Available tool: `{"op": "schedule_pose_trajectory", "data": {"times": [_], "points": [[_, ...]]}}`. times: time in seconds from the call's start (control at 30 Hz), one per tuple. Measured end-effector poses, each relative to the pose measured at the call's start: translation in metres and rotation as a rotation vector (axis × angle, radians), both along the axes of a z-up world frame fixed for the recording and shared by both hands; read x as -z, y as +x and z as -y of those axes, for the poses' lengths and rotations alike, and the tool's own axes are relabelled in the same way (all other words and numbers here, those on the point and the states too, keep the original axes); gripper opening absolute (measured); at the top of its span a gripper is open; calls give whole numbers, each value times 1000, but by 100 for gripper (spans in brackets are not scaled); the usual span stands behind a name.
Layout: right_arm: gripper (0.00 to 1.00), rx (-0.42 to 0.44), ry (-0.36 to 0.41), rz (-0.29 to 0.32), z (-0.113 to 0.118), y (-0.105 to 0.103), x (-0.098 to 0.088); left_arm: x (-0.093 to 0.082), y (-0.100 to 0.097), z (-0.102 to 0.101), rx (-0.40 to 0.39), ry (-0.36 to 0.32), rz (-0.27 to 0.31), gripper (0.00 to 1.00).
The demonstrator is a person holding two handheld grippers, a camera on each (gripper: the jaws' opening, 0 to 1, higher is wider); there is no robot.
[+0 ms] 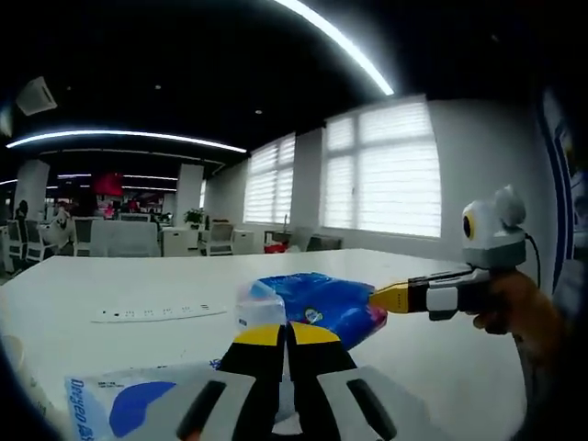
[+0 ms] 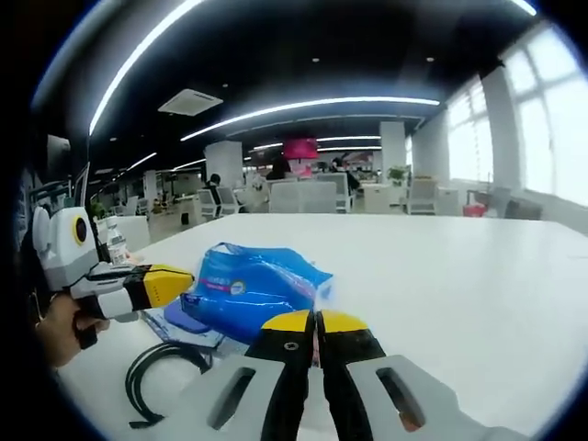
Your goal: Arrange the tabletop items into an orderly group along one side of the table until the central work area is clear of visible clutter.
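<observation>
I read both grippers as unloaded. In the left gripper view, the left gripper (image 1: 286, 338) has its yellow tips pressed together with nothing between them. The right gripper (image 2: 318, 326), in the right gripper view, shows the same: tips together, nothing held.

The object at issue is the blue plastic pack (image 1: 317, 305), lying flat on the white table (image 1: 165, 280). From the left gripper it lies straight ahead and slightly to the right, near the tips. Its long axis runs across that view, left to right. The right gripper enters the left gripper view from the right, and its yellow tip reaches the pack's right end (contact or a hair's gap, I cannot tell which).

In the right gripper view the blue plastic pack (image 2: 248, 289) sits ahead and to the left of the tips, and the left gripper comes in from the left, its tip at the pack's near edge. I judge the two grippers roughly equally near, one at each end.

Other items:
- a white power strip (image 1: 156, 313), beyond the pack to the left;
- a white-and-blue printed pack (image 1: 138, 404), beside the left gripper;
- a coiled black cable (image 2: 161, 377), near the right gripper's left side.

Either gripper must open before grasping.
</observation>
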State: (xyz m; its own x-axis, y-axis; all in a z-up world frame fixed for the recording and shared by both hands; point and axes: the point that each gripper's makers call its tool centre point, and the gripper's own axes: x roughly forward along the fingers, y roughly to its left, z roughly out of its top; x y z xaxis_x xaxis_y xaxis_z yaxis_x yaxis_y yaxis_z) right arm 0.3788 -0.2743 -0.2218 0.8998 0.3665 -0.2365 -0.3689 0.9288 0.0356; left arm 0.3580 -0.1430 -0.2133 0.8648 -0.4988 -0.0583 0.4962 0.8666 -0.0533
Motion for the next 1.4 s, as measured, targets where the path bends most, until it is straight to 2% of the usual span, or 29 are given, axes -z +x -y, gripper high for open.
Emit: {"op": "schedule_pose_trajectory", "data": {"times": [0.13,0.33,0.43,0.57,0.63,0.73,0.97,1.4], "points": [[0,7,7,-6,4,2,2,3,0,5,7,26,13,0],[0,15,0,-11,9,7,4,7,4,11,10,25,8,0],[0,24,-3,-21,13,11,12,11,4,15,18,28,1,0],[0,26,4,-47,16,13,22,18,6,19,13,64,1,0],[0,25,1,-57,17,13,29,21,8,21,3,107,18,0],[0,35,-4,-59,21,15,31,23,8,25,12,100,13,0],[0,39,30,-78,20,20,37,25,8,26,-17,142,37,0],[0,30,-9,-94,24,18,56,44,3,30,-17,187,-3,0]]}}
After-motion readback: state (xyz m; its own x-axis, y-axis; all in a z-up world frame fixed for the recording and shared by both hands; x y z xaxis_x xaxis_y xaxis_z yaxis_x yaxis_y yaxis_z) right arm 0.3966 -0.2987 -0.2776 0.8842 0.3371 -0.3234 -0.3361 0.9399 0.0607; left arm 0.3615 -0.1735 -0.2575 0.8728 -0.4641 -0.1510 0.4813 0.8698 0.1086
